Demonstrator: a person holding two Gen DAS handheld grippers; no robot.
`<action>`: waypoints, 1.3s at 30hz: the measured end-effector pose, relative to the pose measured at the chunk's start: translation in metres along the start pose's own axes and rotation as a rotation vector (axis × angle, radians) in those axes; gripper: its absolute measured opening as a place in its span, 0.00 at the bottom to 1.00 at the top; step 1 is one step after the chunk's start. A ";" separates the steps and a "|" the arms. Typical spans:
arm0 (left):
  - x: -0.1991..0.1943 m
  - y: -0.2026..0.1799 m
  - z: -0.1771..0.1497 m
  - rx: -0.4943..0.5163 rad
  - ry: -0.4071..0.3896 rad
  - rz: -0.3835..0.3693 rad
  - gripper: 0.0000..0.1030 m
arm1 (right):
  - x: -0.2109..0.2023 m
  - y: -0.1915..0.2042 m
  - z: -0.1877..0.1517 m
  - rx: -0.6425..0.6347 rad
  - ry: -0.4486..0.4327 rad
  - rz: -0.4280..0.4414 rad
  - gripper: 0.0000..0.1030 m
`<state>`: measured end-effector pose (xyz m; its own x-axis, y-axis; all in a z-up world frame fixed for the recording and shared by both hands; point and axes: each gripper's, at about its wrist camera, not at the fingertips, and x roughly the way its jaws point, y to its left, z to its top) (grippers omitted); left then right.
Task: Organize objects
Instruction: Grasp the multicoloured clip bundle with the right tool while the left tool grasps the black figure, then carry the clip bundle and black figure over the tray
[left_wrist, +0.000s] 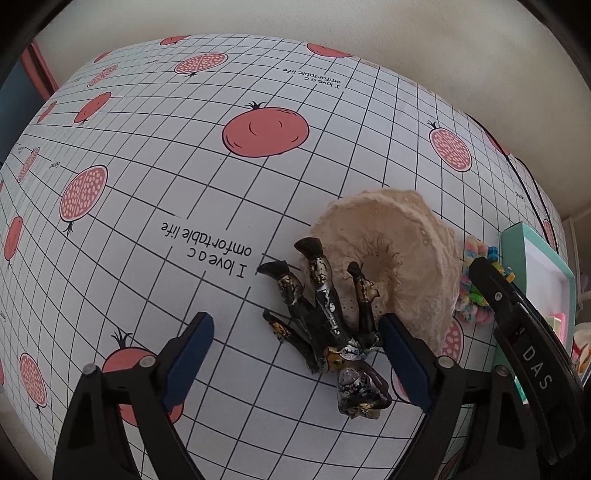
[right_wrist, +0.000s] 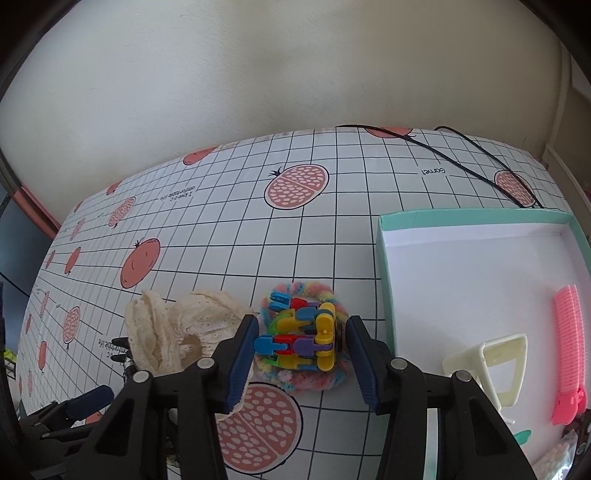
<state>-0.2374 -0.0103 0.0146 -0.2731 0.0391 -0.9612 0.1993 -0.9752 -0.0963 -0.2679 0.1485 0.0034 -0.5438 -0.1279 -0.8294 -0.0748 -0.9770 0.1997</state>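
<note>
Two pickups in hand, each turning on how the thing sits between its own pads. On the right: right gripper (right_wrist: 301, 356) low over the multicoloured block toy (right_wrist: 301, 336), which rests on a pastel fuzzy scrunchie (right_wrist: 314, 380) just left of the teal box (right_wrist: 476, 216); jaws partly apart, straddling the toy, left pad about at its blue end, right pad with a sliver of gap, so not yet clamped as far as can be told. Toy's long axis roughly crosswise, pad to pad, so probably gripped end to end. Box directly to the right, already holding a pink comb (right_wrist: 569, 350) and a cream claw clip (right_wrist: 487, 358); short carry likely. On the left: left gripper (left_wrist: 295, 354) wide apart above the checked tablecloth (left_wrist: 221, 184), dark hair claw (left_wrist: 328, 325) lying flat between the pads but crowding the right one, prongs fanned away, partly over the cream lace scrunchie (left_wrist: 399, 251). Off centre, hence probably a nudge rightward before closing, and a risk of snagging lace.
</note>
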 end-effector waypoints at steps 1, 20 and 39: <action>0.000 0.000 0.000 0.001 0.002 -0.002 0.82 | 0.000 0.001 0.000 -0.002 -0.002 0.000 0.48; -0.009 -0.025 -0.004 -0.014 -0.016 -0.025 0.41 | -0.020 0.003 0.009 -0.009 -0.042 0.023 0.46; -0.031 0.022 0.011 -0.069 -0.055 -0.078 0.35 | -0.042 0.009 0.017 -0.023 -0.084 0.039 0.46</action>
<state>-0.2346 -0.0356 0.0448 -0.3414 0.1001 -0.9346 0.2392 -0.9523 -0.1894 -0.2597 0.1482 0.0489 -0.6139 -0.1518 -0.7746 -0.0335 -0.9754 0.2178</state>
